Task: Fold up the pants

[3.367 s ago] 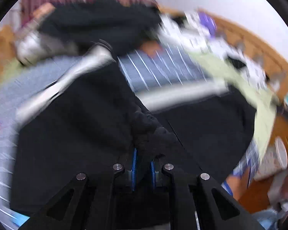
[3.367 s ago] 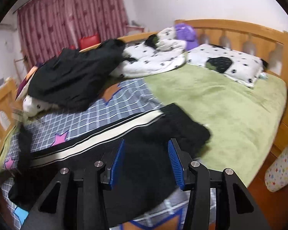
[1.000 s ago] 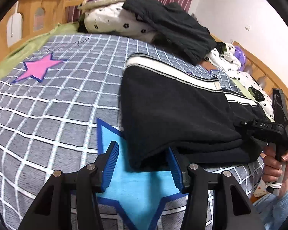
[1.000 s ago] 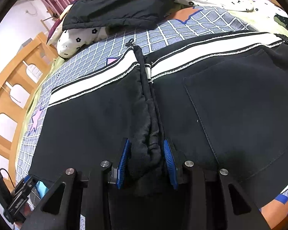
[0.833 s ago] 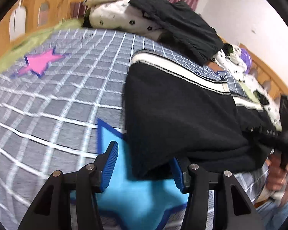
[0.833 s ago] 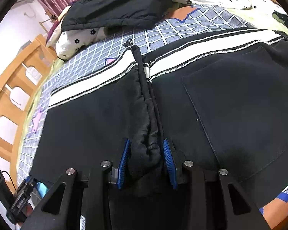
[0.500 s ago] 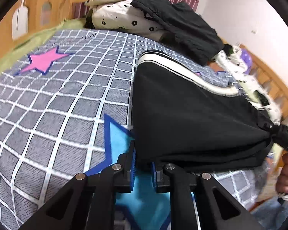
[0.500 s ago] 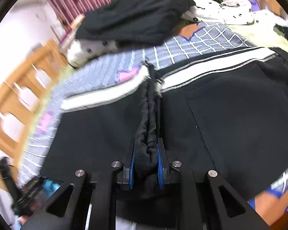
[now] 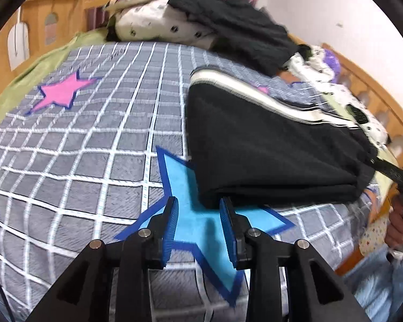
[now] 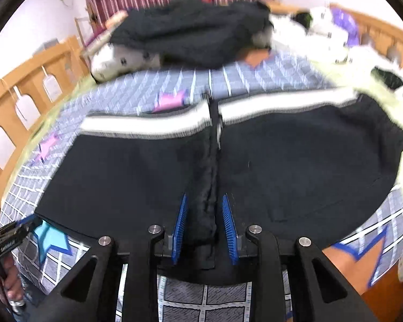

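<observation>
The black pants (image 9: 266, 145) with a white side stripe lie folded in layers on the grey checked bedspread (image 9: 94, 145). My left gripper (image 9: 198, 209) is open, its blue pads just at the near corner of the fold, holding nothing. In the right wrist view the pants (image 10: 295, 161) spread wide with the white stripe across the far edge. My right gripper (image 10: 205, 209) is open, its pads either side of a raised black ridge of cloth (image 10: 209, 187), not pinching it. The right gripper also shows at the far right of the left wrist view (image 9: 397, 174).
A pile of dark clothes (image 9: 236, 29) on spotted bedding (image 9: 158, 21) lies at the far side. Wooden bed rails (image 10: 27, 80) run along the left. A green blanket and spotted pillows (image 9: 362, 112) lie to the right. A patterned bin (image 9: 373, 236) stands beside the bed.
Both grippers were shut on the pants half a second ago and have now opened and let go. The left gripper has drawn back slightly from the fold corner.
</observation>
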